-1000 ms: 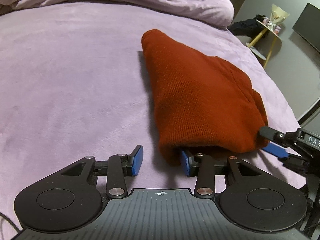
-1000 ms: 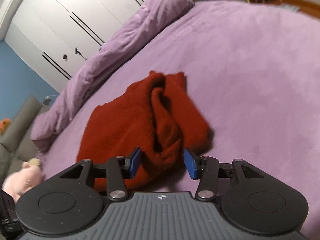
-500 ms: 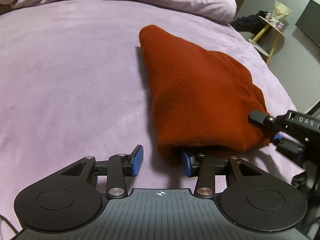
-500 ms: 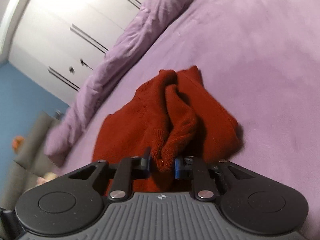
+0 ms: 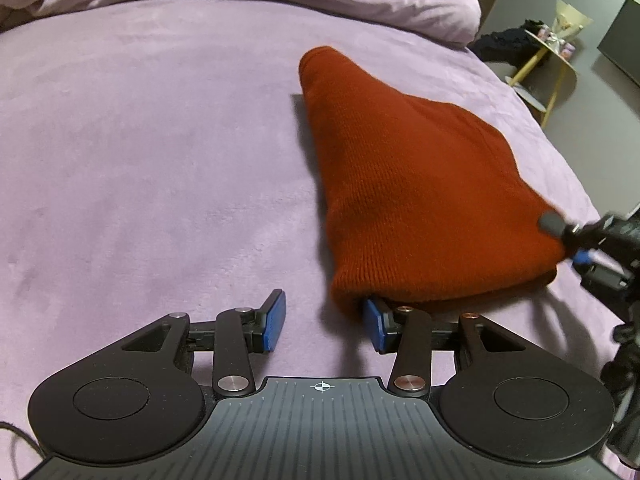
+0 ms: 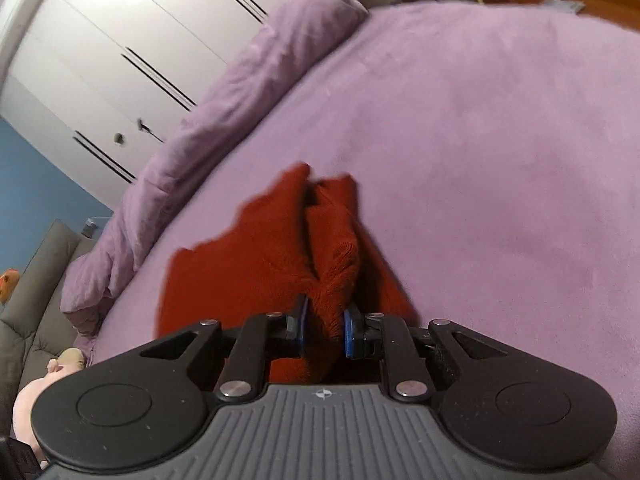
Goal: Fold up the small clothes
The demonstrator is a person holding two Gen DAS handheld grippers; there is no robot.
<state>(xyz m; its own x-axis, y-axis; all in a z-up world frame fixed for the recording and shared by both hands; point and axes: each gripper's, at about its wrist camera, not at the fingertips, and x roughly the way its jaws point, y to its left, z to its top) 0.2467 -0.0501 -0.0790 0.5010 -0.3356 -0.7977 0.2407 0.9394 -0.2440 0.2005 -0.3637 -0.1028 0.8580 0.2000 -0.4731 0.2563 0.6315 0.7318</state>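
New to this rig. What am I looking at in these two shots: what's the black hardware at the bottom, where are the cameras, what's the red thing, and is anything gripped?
No robot arm here: a person holds a two-finger gripper in each hand, and each gripper carries a fisheye camera looking forward along its jaws. The black hardware at the bottom of each picture is that gripper's own body.

In the left wrist view, the left gripper sits low over a purple bed cover, jaws apart, with the near edge of a red knitted garment lying over one blue pad. It grips nothing.

In the right wrist view, the right gripper has its jaws pinched on a bunched fold of the same garment. That gripper also shows, blurred, at the right edge of the left view.
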